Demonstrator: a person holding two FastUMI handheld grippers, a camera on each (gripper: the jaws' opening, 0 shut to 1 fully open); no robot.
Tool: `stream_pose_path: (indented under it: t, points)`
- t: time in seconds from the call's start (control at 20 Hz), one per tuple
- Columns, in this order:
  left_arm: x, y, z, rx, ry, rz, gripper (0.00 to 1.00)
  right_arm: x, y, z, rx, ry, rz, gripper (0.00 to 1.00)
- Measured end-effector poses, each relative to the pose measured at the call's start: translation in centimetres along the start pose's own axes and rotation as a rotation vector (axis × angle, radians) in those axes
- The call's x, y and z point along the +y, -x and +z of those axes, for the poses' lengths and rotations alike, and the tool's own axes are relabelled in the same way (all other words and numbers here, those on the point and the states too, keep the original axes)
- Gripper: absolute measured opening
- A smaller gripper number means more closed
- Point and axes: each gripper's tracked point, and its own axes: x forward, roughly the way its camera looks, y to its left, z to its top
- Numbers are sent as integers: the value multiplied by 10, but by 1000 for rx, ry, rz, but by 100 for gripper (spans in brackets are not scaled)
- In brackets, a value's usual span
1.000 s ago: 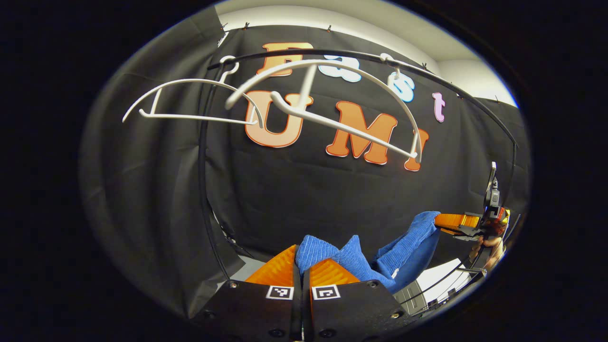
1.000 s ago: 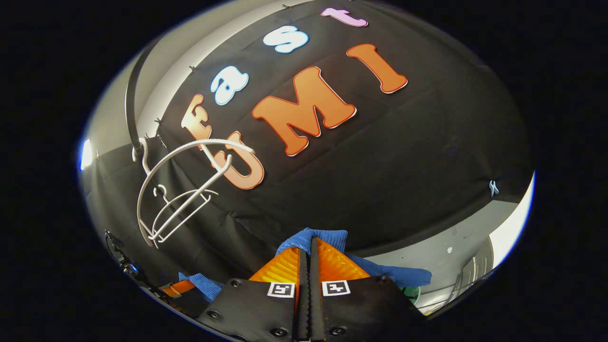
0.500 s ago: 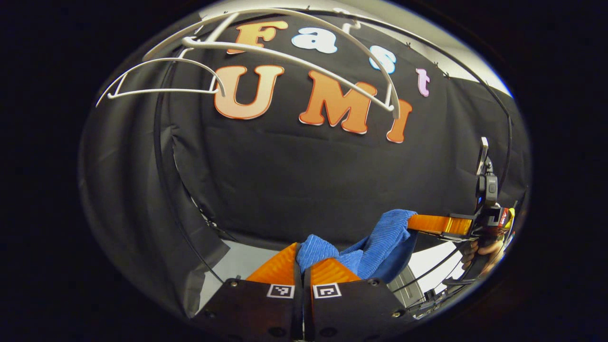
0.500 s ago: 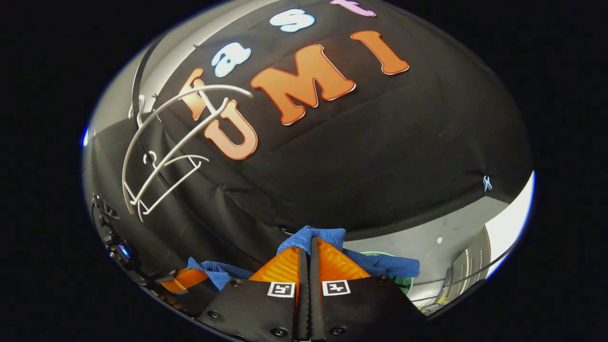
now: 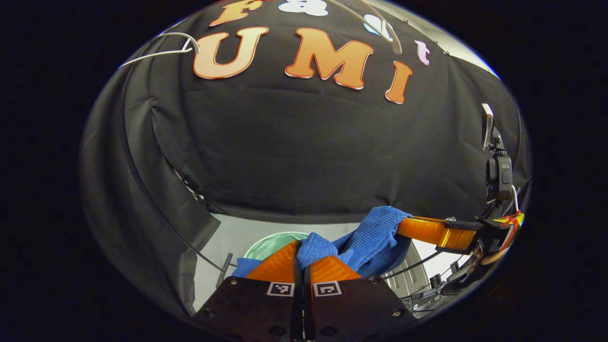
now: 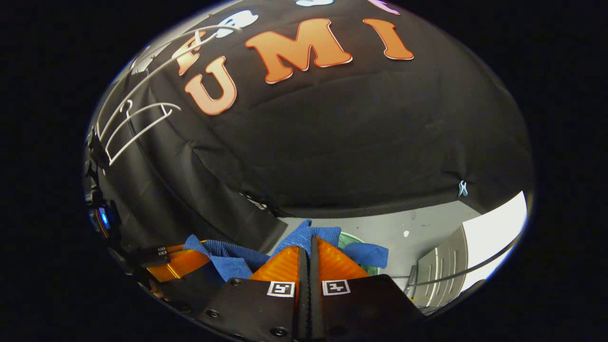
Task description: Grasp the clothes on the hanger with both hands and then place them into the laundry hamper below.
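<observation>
Black cloth hangs as the backdrop in the left gripper view, with pale floor (image 5: 228, 235) showing below its hem. At the bottom edge the left hand-held gripper (image 5: 302, 259) is closed on a fold of the blue clothes (image 5: 375, 235); both fingers pinch the fabric, which bunches up between their tips. The garment stretches up and to the right, where the right hand-held gripper (image 5: 403, 225) clamps its other end, with part of a hand (image 5: 491, 259) at the picture's rim, mostly cut off. Just beyond the left fingers a pale green round rim, the laundry hamper (image 5: 270, 242), peeks out; the fingers and the cloth hide most of it. At the top left a thin white hanger (image 5: 161, 50) is cut off by the edge.

In the right gripper view the same cloth wall fills the upper part, above grey floor (image 6: 427, 228). The right hand-held gripper (image 6: 307, 244) is closed with the blue clothes (image 6: 308, 233) squeezed between its fingers. The fabric runs left to the left hand-held gripper (image 6: 199, 249), whose body is dark and hard to make out. A sliver of the laundry hamper (image 6: 349, 237) shows behind the garment. White hangers (image 6: 137, 121) hang at the upper left, small and distorted. A pale cabinet (image 6: 441, 275) sits low right, partly cut off.
</observation>
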Motion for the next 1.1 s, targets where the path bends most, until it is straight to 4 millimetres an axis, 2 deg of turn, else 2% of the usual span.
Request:
stream_pose_path:
  t: [0.2, 0.35, 0.5, 0.7, 0.8, 0.95, 1.1]
  points:
    - [-3, -34, -28, 96, -22, -2, 2, -13, -26, -34, 88, 36, -41, 8]
    - [4, -57, -56, 176, -58, 5, 2, -23, -51, -58, 163, 39, -70, 8]
    - [7, -73, -67, 239, -60, 5, 2, -37, -64, -79, 219, 39, -95, 8]
    - [11, -92, -96, 325, -10, 11, 2, -48, -75, -103, 305, 27, -112, 8]
    - [13, -95, -110, 367, 5, 12, 2, -49, -78, -108, 338, 20, -118, 8]
    - [14, -96, -131, 438, 37, 4, 2, -51, -86, -125, 384, 4, -128, 8]
    - [18, -97, -143, 484, 36, 9, 2, -49, -88, -138, 422, 9, -135, 8]
